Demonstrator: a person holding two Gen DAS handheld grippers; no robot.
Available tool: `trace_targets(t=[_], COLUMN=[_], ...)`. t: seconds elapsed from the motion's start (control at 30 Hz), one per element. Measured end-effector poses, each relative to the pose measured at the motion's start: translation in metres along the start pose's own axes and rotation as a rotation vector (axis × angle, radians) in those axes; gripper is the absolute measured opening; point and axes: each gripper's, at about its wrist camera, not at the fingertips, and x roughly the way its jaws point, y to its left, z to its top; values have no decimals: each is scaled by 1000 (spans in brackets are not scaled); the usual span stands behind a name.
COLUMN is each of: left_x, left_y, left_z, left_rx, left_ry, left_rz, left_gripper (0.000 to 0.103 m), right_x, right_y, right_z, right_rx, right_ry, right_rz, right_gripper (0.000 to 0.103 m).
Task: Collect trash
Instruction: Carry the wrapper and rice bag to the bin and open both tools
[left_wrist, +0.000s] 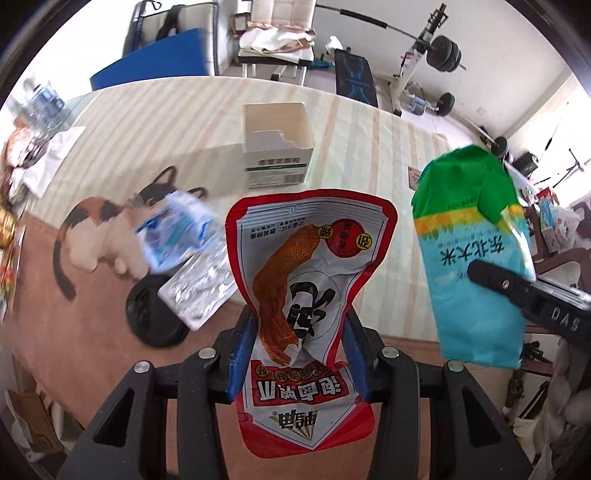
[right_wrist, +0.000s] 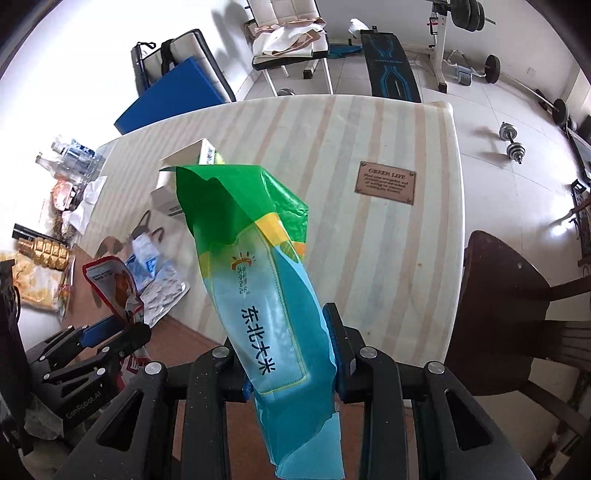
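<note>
Below, open carton (left_wrist: 277, 146), foil pack (left_wrist: 199, 288) on striped table (right_wrist: 369, 229); left claw (left_wrist: 299, 354) grips red pouch (left_wrist: 306, 266), right claw (right_wrist: 291, 354) grips rice bag (right_wrist: 266, 280).

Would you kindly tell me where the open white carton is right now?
The white carton stands on the striped table, up the middle of the left wrist view, beyond the red snack wrapper and right of the cat-shaped mat.
</note>
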Motion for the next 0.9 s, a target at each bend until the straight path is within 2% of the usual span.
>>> trace_targets(t=[0.2, 0.37, 0.5, 0.67, 0.73, 0.9], left_x=[-51, -90, -101, -80, -61, 6], left_y=[40, 78, 106, 140, 154, 192], left_z=[-79, -166, -236, -312, -336, -381], left_rx=[-54, -118, -188, -275, -317, -415], left_ry=[-78, -114, -81, 34, 76, 150], left_rz=[-32, -58, -76, -85, -97, -107], left_gripper=[42, 42, 42, 42, 42, 42], right_x=[-32, -58, -58, -24, -2, 71], right_y=[44, 84, 113, 138, 149, 161], right_z=[-82, -184, -271, -368, -399, -452], right_rx=[-23, -22, -12, -16, -43, -70], right_ry=[-21, -30, 22, 168, 219, 322], right_rz=[46, 89, 130, 166, 149, 112], right_gripper=[33, 33, 33, 33, 33, 33])
